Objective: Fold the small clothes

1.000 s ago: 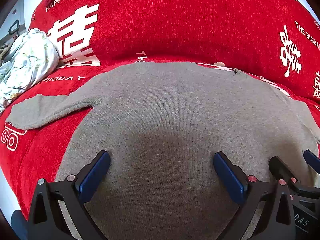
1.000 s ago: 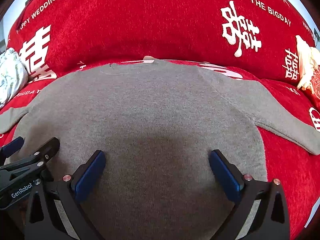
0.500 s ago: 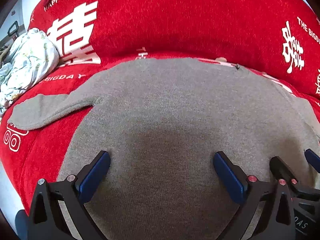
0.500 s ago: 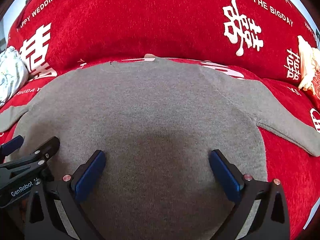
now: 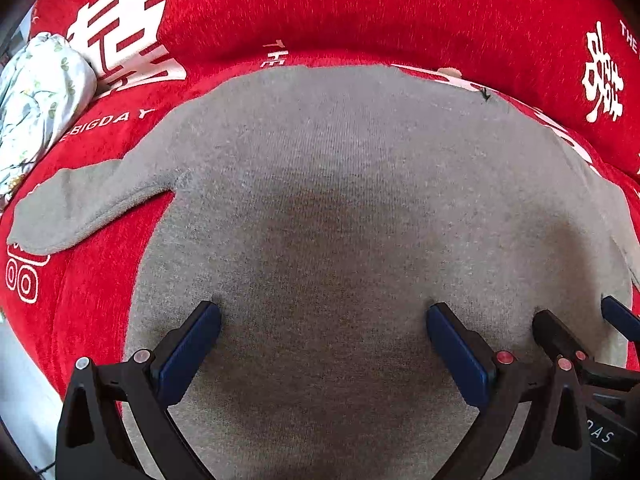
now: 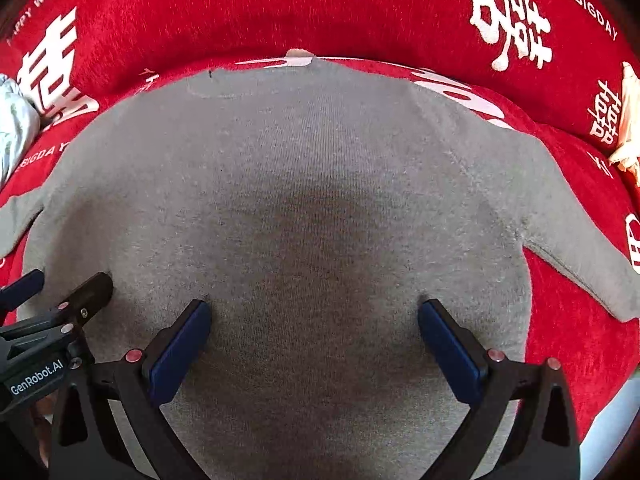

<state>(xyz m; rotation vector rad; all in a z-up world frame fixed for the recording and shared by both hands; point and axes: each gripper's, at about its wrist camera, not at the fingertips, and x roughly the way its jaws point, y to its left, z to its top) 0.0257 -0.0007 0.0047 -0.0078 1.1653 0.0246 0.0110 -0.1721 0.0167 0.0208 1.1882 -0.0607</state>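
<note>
Red cover [image 5: 360, 12] "THE BIGDAY" | grey sweater [image 5: 340, 200] flat | both jaws wide, empty

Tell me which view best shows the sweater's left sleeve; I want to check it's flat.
The left wrist view: the left sleeve lies whole on the red cover, cuff included. The right wrist view catches only its base at the frame edge.

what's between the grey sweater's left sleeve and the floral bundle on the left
Only bare red cover with white "BIGDAY" lettering separates the sleeve from the floral bundle, as the left wrist view shows.
</note>
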